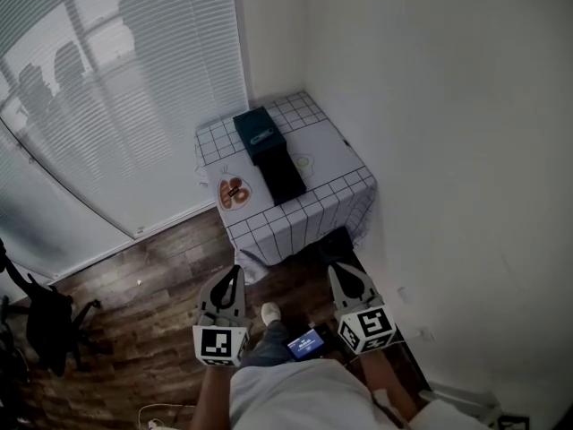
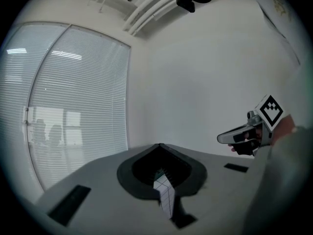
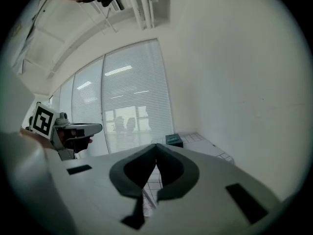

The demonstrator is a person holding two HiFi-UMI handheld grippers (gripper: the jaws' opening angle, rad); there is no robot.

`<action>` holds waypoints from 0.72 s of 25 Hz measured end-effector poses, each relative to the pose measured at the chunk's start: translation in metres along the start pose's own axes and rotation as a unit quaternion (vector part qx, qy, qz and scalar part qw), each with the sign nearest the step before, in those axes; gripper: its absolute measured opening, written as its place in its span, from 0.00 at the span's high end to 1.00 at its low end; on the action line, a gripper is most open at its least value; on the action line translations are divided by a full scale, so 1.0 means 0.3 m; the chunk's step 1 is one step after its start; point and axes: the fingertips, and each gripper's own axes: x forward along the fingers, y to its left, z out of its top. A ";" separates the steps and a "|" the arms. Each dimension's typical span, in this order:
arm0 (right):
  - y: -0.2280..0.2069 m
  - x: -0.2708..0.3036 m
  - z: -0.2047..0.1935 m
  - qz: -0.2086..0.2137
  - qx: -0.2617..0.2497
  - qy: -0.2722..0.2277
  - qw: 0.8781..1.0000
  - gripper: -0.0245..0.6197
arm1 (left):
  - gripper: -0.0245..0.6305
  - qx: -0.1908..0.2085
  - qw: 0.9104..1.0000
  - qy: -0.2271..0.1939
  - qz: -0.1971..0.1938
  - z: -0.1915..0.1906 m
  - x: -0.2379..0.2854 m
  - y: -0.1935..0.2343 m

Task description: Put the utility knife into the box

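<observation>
Jaws closed; left gripper [image 1: 235, 272] and right gripper [image 1: 344, 272] short of table [image 1: 295, 229].

Right gripper [image 3: 156, 145] jaws together, box [image 3: 173, 140], apparently dark, beyond

Office-type rm: window blinds [image 1: 152, 106], swivel chair [image 1: 45, 325], wood floor [image 1: 143, 316].

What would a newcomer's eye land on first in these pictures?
First, the small table with a checked cloth, tucked into the corner between the blinds and the white wall, with a dark box on it. Nearer the camera, the left gripper and right gripper hang over the wood floor short of the table, both shut and empty.
</observation>
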 end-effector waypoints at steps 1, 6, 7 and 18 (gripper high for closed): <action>-0.012 0.018 0.005 -0.003 -0.001 0.001 1.000 0.95 | 0.95 -0.005 1.000 0.000 -0.001 0.001 0.023 0.009; -0.070 0.135 0.040 -0.015 -0.012 0.006 1.000 0.95 | 0.95 -0.011 1.000 -0.002 -0.005 0.005 0.150 0.081; -0.080 0.160 0.045 -0.018 -0.013 0.006 1.000 0.95 | 0.95 -0.014 1.000 0.000 -0.007 0.001 0.175 0.097; -0.140 0.468 0.054 -0.032 -0.020 0.031 0.999 0.95 | 0.95 -0.033 0.999 0.000 -0.014 -0.038 0.433 0.303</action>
